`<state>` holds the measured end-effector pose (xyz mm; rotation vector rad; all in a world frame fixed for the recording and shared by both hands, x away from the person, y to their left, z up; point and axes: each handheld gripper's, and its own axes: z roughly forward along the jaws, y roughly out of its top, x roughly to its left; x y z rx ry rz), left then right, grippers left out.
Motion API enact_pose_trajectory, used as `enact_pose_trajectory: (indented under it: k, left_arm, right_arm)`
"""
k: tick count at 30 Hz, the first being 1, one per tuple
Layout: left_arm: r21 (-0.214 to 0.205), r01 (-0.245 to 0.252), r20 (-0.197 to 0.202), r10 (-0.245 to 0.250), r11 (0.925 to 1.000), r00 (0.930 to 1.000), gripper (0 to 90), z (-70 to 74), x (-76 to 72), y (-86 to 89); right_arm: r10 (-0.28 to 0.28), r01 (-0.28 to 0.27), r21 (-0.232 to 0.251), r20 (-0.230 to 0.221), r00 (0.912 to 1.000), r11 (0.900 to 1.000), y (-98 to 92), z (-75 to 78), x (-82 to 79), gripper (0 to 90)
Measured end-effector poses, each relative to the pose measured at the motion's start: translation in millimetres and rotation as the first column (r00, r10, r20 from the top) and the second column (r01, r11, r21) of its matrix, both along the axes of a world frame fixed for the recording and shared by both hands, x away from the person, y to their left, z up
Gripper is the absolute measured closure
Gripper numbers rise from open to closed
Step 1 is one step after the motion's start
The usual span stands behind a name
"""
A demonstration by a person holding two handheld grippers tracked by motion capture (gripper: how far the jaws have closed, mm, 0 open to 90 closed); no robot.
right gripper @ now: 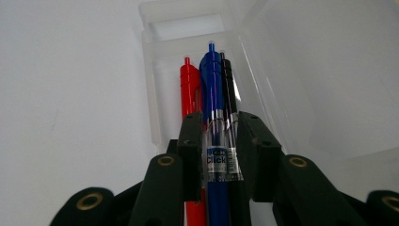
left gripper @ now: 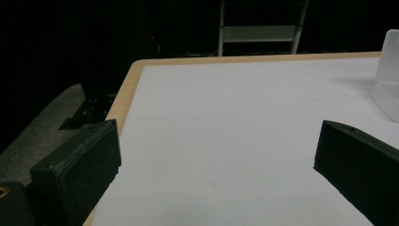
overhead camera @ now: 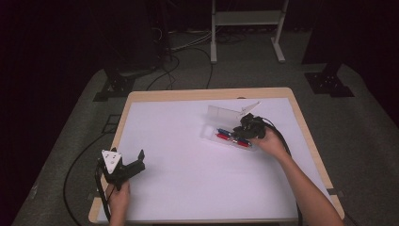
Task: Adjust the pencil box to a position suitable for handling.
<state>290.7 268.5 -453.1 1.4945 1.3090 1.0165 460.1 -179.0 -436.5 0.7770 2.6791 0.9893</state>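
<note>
Room, high view: dark space, grey floor, black cables at upper centre; a white metal frame (overhead camera: 247, 19) stands at the top of the frame.
Table (overhead camera: 188, 188), high view: white top with a pale wood edge, in the middle of the frame.
Pen case (overhead camera: 226, 123), high view: clear plastic, lid open, right of centre; long axis runs from upper left to lower right.
Pens, high view: a red pen (overhead camera: 222, 137) and a blue pen (overhead camera: 223, 131) lie lengthwise in the case.
Right gripper (overhead camera: 248, 128), high view: at the case's right end, over the pens.
Left gripper (overhead camera: 123, 165), high view: lower left, well apart from the case, grey plate on top.
Left gripper view: jaws wide, nothing between them, bare table (left gripper: 226, 132) ahead; case corner (left gripper: 388, 80) at the right edge.
Right gripper view: pens point up the frame, away from the camera; red pen (right gripper: 189, 87) at left, blue pen (right gripper: 211, 80) in the middle, black pen (right gripper: 229, 87) at right, all in the case (right gripper: 155, 94).
Right gripper (right gripper: 219, 141) jaws: narrow gap, blue and black pens between them; cannot tell whether the pads press.
Writing: "Click" on the blue pen's label; smaller print unreadable.
</note>
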Motion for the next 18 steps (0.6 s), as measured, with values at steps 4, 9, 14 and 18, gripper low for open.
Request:
enact_pose_trajectory:
  k: [4, 9, 14, 18]
  left_arm:
    - [0.009, 0.002, -0.001, -0.002, 1.0, 1.0, 0.3, -0.2, 0.3, -3.0]
    - [0.01, 0.004, 0.001, -0.004, 0.9999, 1.0, 0.3, -0.2, 0.2, -3.4]
    - [0.015, 0.004, 0.002, -0.004, 0.9999, 1.0, 0.3, 0.4, -0.2, -4.3]
    - [0.018, 0.003, 0.006, -0.003, 0.9998, 1.0, 0.4, 0.7, -1.2, -4.2]
  right_arm:
    - [0.001, -0.001, 0.024, -0.006, 1.0, 0.9997, -5.4, 5.4, -3.1, 68.7]
    - [-0.005, 0.004, 0.075, 0.005, 1.0, 0.9972, -17.1, 18.7, -12.5, 62.2]
    - [-0.011, 0.01, 0.103, 0.004, 0.9999, 0.9946, -26.1, 23.9, -17.4, 57.9]
    - [-0.026, 0.027, 0.126, -0.012, 0.9996, 0.9917, -34.7, 25.3, -21.8, 52.6]
